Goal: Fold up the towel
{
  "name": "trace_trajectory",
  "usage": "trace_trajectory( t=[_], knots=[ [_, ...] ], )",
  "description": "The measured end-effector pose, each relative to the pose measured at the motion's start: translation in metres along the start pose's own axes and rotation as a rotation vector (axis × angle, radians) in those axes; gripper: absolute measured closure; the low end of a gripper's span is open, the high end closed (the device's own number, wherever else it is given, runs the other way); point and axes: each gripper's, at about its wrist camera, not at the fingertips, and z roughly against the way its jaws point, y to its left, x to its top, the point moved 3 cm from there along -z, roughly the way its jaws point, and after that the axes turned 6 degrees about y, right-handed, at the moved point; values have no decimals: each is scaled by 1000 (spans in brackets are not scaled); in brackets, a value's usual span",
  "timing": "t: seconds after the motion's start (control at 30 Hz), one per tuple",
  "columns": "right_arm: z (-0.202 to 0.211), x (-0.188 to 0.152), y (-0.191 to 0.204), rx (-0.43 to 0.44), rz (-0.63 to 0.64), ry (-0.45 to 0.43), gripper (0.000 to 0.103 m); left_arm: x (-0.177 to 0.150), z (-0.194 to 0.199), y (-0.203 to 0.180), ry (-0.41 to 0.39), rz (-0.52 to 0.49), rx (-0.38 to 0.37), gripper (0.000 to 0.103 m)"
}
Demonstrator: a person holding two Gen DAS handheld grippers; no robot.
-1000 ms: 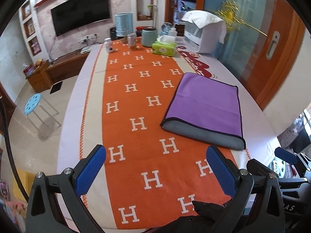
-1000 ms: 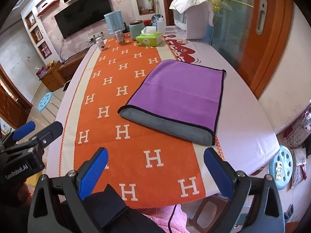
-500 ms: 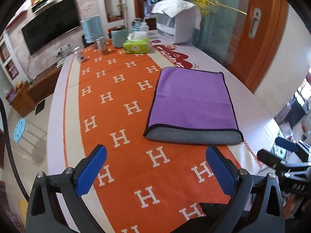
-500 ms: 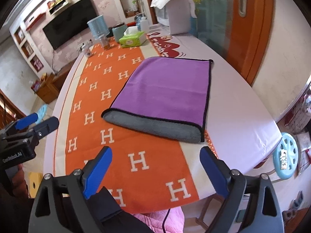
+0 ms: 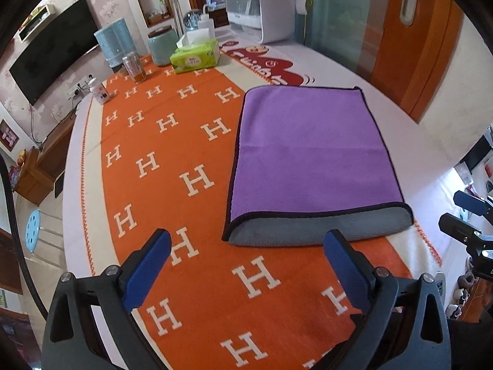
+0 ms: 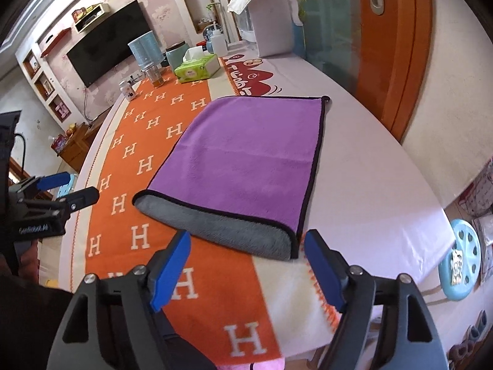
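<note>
two claws: the left claw (image 5: 246, 246) and the right claw (image 6: 246, 246) both hover above the near part of the counter, apart from the cloth.
left claw state: spread wide, blue pads holding nothing.
right claw state: spread wide, nothing between the pads.
towel (image 5: 311, 151): purple, folded over once, grey underside showing along the rounded fold; it lies flat, partly on the orange runner and partly on the pale cover.
towel direction: the fold faces the claws, the black-trimmed open edges point toward the far end of the counter.
towel long axis: runs from near edge to far edge, roughly along the counter's length.
towel and right claw: the fold's right corner lies just ahead of the gap between the pads in the right wrist view.
counter (image 6: 369, 169): long, covered in a pale cloth with a red cartoon print.
runner (image 5: 160, 160): orange with white h letters, down the middle.
far end: green tissue box (image 5: 195, 57), teal jar (image 5: 162, 46), glass (image 5: 133, 68), white appliance (image 5: 262, 9).
room: wall-mounted tv (image 5: 52, 52), orange door (image 6: 397, 40), blue stool (image 6: 462, 259) on the floor.
</note>
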Motion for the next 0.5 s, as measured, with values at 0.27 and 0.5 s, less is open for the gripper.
trace_trajectory(
  t=[0.27,0.5],
  knots=[
    [-37,-1,-19,-14,42,50,38,9,-47,8,70,-15,-55,11],
    [-69,-10,-28,-24,59,109,47,10,-90,20,163,14,-112,19]
  ],
)
